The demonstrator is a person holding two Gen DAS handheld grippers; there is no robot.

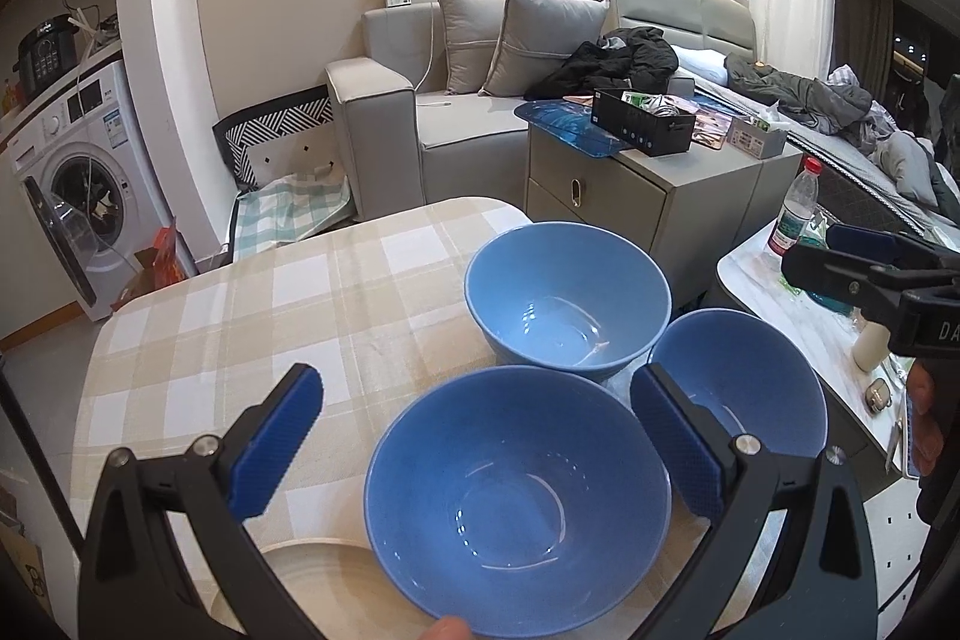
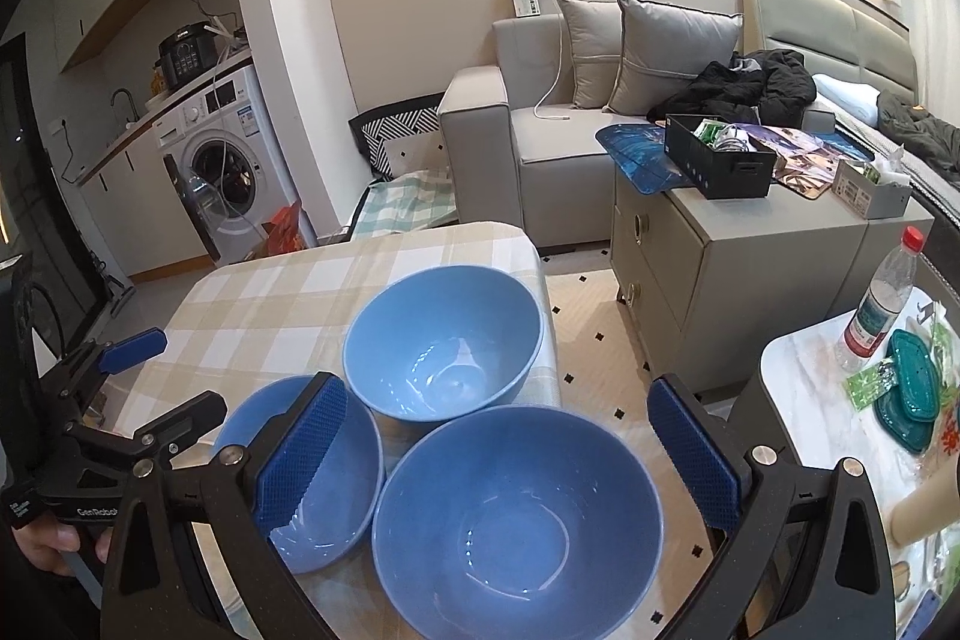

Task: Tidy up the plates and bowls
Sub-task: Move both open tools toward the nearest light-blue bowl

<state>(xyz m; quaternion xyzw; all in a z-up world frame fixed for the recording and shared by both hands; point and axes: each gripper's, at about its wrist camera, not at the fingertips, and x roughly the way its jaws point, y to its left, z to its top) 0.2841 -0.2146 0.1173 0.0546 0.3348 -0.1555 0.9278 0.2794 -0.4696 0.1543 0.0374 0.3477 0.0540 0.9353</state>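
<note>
Three blue bowls stand close together on a checked tablecloth (image 1: 240,316). My left gripper (image 1: 480,439) is open above the nearest bowl (image 1: 516,496), its blue pads wide apart on either side and touching nothing. A far bowl (image 1: 567,298) and a right bowl (image 1: 744,388) sit beyond it. A cream plate (image 1: 312,580) lies at the lower left. My right gripper (image 2: 498,454) is open over the bowl nearest to it (image 2: 516,514), with the far bowl (image 2: 444,340) and a left bowl (image 2: 312,472) next to it. Each gripper also shows in the other's view: the right gripper (image 1: 840,259) and the left gripper (image 2: 162,382).
A white side table (image 2: 810,358) to the right carries a water bottle (image 2: 882,304) and teal lids (image 2: 912,388). A grey cabinet (image 2: 708,274) and a sofa (image 2: 540,130) stand beyond the table's far edge. A washing machine (image 1: 78,184) is at the left.
</note>
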